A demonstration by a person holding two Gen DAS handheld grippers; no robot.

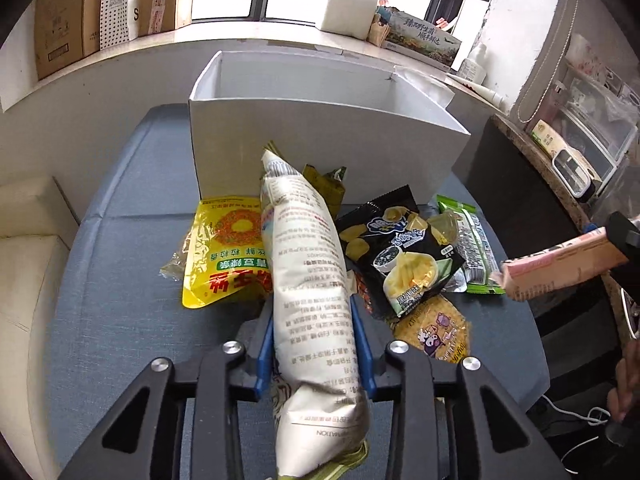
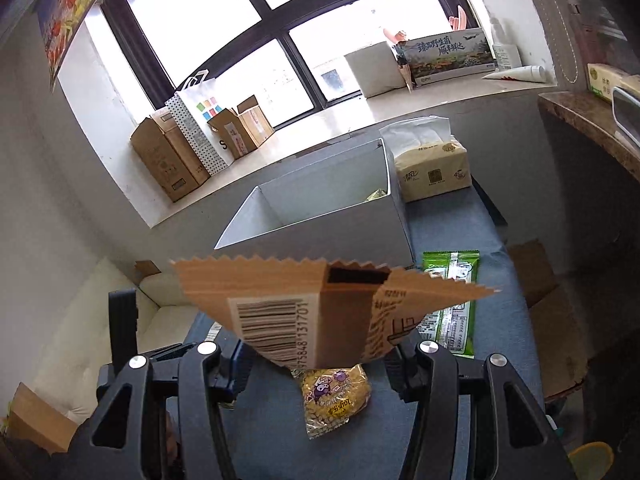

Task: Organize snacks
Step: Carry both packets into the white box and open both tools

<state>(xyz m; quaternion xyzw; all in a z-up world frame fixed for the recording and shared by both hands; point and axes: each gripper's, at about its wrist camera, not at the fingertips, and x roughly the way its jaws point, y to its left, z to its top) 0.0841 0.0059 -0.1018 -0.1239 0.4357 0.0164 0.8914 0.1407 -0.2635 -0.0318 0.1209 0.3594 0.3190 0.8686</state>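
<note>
Left tongs (image 1: 318,344): closed on a long white packet (image 1: 308,280), blue pads pressing both its sides.
Packet's long axis: runs straight ahead along the fingers, far tip just short of the white box (image 1: 320,140).
Right tongs (image 2: 320,354): closed on a brown packet (image 2: 320,312), held flat, its saw-tooth edge crosswise to the fingers.
Box from the tongs: directly ahead of both, mouth open upward; the right pair looks slightly nearer, with the rim just beyond its packet.
Inside the box: mostly free, one greenish packet (image 2: 376,195) at the far right corner.
Edges: the near wall must be cleared, so lift before pushing forward.
Below: loose snacks on the blue table (image 1: 120,280), among them a yellow bag (image 1: 224,252) and a black bag (image 1: 400,256).
</note>
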